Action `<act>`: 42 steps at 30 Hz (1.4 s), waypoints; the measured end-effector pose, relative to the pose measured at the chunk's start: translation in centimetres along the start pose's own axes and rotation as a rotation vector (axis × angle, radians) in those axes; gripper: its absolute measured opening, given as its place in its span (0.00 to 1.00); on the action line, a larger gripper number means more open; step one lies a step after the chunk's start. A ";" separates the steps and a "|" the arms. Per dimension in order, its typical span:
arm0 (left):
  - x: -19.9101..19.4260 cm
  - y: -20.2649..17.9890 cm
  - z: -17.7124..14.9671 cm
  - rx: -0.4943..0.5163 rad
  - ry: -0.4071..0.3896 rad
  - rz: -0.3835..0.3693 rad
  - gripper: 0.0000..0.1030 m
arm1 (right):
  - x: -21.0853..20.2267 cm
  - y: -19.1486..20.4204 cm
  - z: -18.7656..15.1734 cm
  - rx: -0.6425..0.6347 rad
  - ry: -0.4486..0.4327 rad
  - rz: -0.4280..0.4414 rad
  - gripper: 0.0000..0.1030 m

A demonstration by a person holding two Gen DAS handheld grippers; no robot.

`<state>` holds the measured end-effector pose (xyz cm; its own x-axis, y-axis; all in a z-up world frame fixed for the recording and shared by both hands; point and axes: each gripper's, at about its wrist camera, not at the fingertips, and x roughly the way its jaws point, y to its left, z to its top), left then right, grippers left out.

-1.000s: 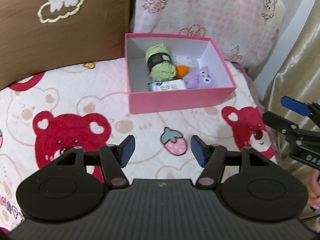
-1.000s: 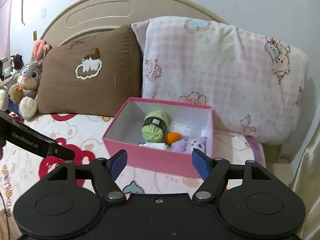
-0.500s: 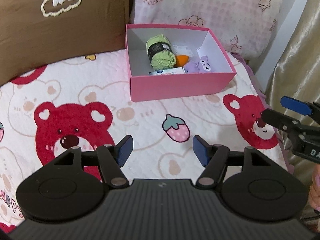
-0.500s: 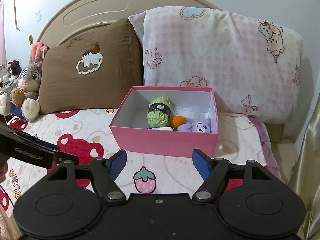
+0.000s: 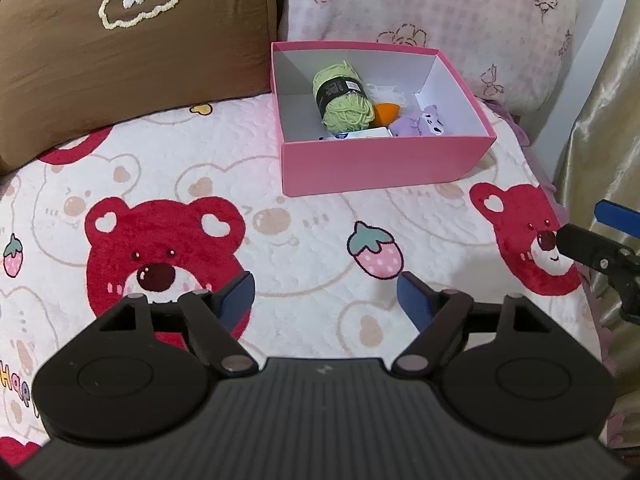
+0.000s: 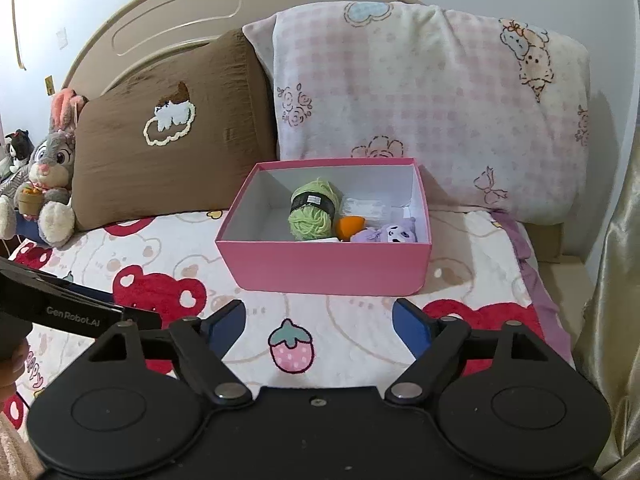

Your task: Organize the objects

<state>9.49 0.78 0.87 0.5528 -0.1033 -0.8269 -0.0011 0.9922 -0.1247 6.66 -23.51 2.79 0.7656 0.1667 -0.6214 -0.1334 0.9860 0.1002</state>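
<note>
One blue-and-white packet [image 5: 357, 135] lies half hidden behind pink box [image 5: 384, 164] wall.

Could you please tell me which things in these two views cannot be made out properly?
- Flat packet in the pink box: left wrist view, mostly behind the box's near wall; label too small to read.
- White thing: right wrist view, partly hidden by the yarn and orange thing; cannot tell what it is.
- Right hand-held gripper: left wrist view, cut off by the right edge.

Left wrist view: steeply down on bed [image 5: 168, 168]. Right wrist: shallower, toward headboard [image 6: 168, 36]. Both share box [image 5: 380, 168].
</note>
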 end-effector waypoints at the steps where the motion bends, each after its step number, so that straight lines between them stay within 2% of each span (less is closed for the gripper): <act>1: -0.1 0.0 0.0 0.000 -0.005 0.005 0.80 | 0.0 0.0 0.0 0.002 -0.001 -0.001 0.84; 3: -0.4 -0.1 0.0 -0.002 -0.015 0.015 0.84 | 0.0 0.0 0.1 0.008 0.005 0.001 0.86; 5: -0.7 -0.1 -0.1 -0.003 -0.032 0.001 0.86 | 0.0 0.1 0.0 0.015 0.010 -0.005 0.95; 7: -1.0 0.0 -0.1 -0.008 -0.039 -0.038 0.87 | 0.0 0.2 0.0 0.011 0.011 -0.029 0.96; 9: -1.2 -0.1 -0.2 -0.011 -0.038 -0.046 0.89 | 0.0 0.4 -0.1 -0.001 0.020 -0.051 0.96; 16: -1.6 -0.7 -0.4 0.025 -0.057 -0.004 1.00 | -0.2 0.2 -0.2 0.025 0.032 -0.067 0.96; 20: -1.3 -0.7 -0.5 0.014 -0.004 0.023 1.00 | -0.3 0.0 -0.2 0.042 0.039 -0.075 0.96; 25: -1.0 -0.6 -0.9 0.000 0.016 0.064 1.00 | -0.4 -0.2 -0.2 0.050 0.043 -0.077 0.96; 38: -0.6 -0.7 -1.1 0.010 0.057 0.073 1.00 | -0.4 0.0 -0.5 0.056 0.055 -0.076 0.96; 42: -0.8 -0.9 -1.2 0.019 0.048 0.084 1.00 | -0.3 -0.1 -0.5 0.059 0.056 -0.073 0.96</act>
<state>8.05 -0.09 0.97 0.5107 -0.0222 -0.8595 -0.0298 0.9986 -0.0435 6.12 -23.64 2.63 0.7353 0.0955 -0.6710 -0.0402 0.9944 0.0975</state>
